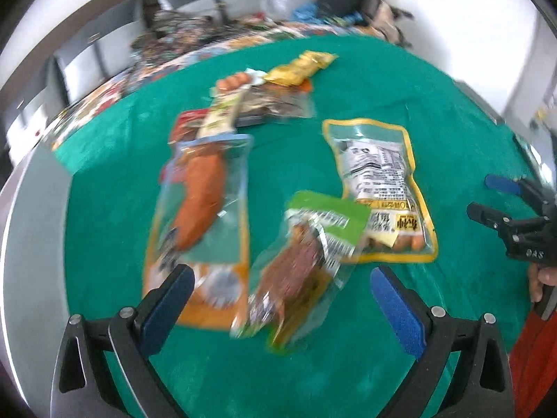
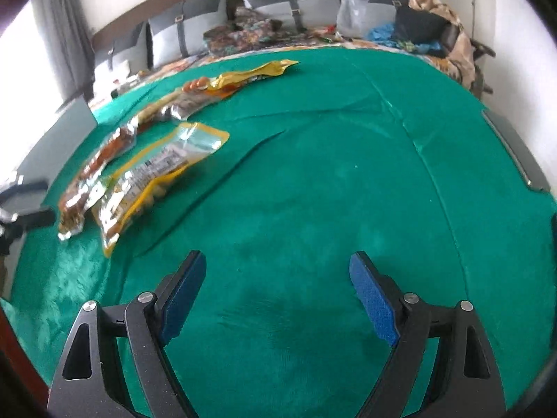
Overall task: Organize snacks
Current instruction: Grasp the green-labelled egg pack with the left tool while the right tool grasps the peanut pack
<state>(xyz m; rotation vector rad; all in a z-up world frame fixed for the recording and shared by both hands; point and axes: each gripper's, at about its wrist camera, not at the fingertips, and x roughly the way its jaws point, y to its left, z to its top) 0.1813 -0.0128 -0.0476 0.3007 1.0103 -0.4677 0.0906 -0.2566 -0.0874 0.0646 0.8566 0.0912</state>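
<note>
Several snack packets lie on a green cloth [image 1: 348, 365]. In the left wrist view, an orange-edged packet [image 1: 205, 219] holds an orange sausage. A green-topped packet of brown meat [image 1: 306, 261] lies beside it, and a yellow-edged packet [image 1: 379, 188] lies face down to the right. My left gripper [image 1: 280, 278] hovers open over the near ends of the first two, its pads touching neither. Farther back is a small pile topped by a yellow packet [image 1: 299, 68]. My right gripper [image 2: 276, 264] stands open above bare cloth, with the yellow-edged packet [image 2: 156, 174] off to its left.
A sofa with grey cushions [image 2: 278, 3] and clutter, including a plastic bag [image 2: 351, 10], stands behind the table. The grey table edge [image 1: 31, 226] shows at the left. A person's hand [image 1: 543, 278] holds the right gripper [image 1: 487, 198] at the right edge. Open cloth [image 2: 348, 174] lies right of the packets.
</note>
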